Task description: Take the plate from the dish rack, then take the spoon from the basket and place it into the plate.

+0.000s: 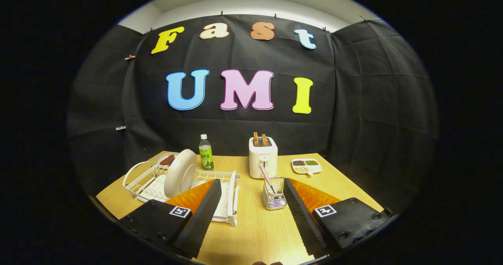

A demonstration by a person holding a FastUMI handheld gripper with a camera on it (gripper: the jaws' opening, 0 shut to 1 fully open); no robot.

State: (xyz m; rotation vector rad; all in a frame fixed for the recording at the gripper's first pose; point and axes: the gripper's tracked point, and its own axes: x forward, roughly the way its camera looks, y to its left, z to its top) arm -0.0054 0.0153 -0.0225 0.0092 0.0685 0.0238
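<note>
A cream plate stands on edge in the white wire dish rack, just beyond my left finger. The spoon, with a checked handle, leans in a small wire basket close to the inner side of my right finger. My gripper is open above the wooden table, with only bare tabletop between its fingers. The left finger hides part of the rack's near right corner.
Behind the rack lies a small dish with something dark, and a green-labelled bottle stands beside it. A white toaster with toast sits at the table's back middle. A divided snack tray lies to its right.
</note>
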